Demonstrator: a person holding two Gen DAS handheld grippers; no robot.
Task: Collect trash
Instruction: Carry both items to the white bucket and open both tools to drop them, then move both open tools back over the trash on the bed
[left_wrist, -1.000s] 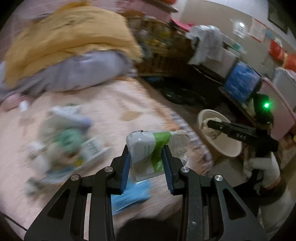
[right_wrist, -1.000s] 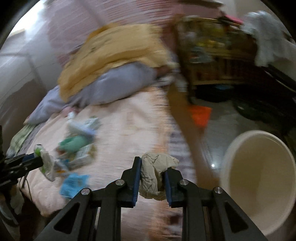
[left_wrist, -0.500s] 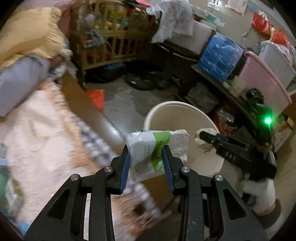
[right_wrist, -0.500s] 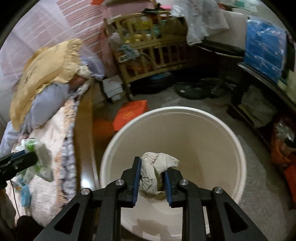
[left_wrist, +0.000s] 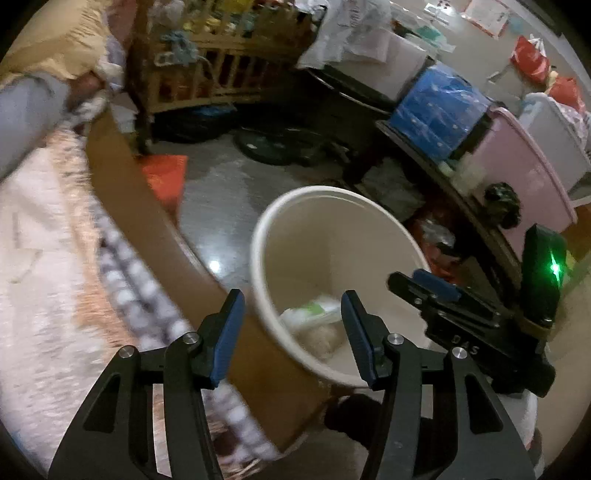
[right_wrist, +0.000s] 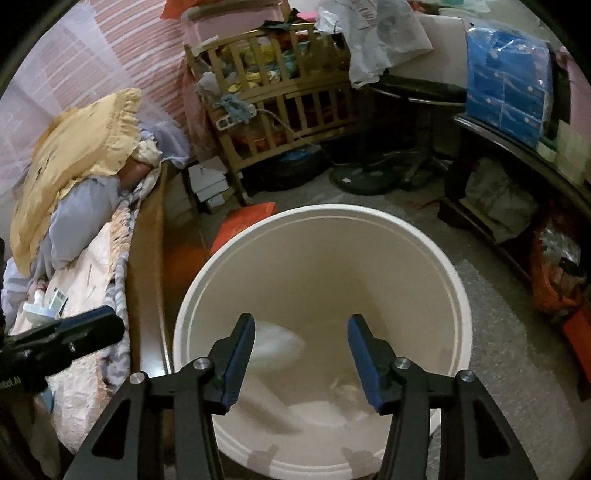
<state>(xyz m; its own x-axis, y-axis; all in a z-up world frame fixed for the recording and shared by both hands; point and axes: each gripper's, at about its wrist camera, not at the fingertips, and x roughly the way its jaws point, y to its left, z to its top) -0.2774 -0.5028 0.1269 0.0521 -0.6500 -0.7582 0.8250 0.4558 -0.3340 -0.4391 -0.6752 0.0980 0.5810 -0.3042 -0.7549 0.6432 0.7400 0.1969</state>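
Since both grippers hang over the bin, you've got the L gripper & R gripper jaws just spread apart, nothing between them, so the pouch & wad lie inside the bin; more trash waits on the bed.

We see a dim, cluttered bedroom: a grey speckled floor, a wooden crib piled with toys against a pink striped wall, a bed with a yellow pillow, and dark shelving.
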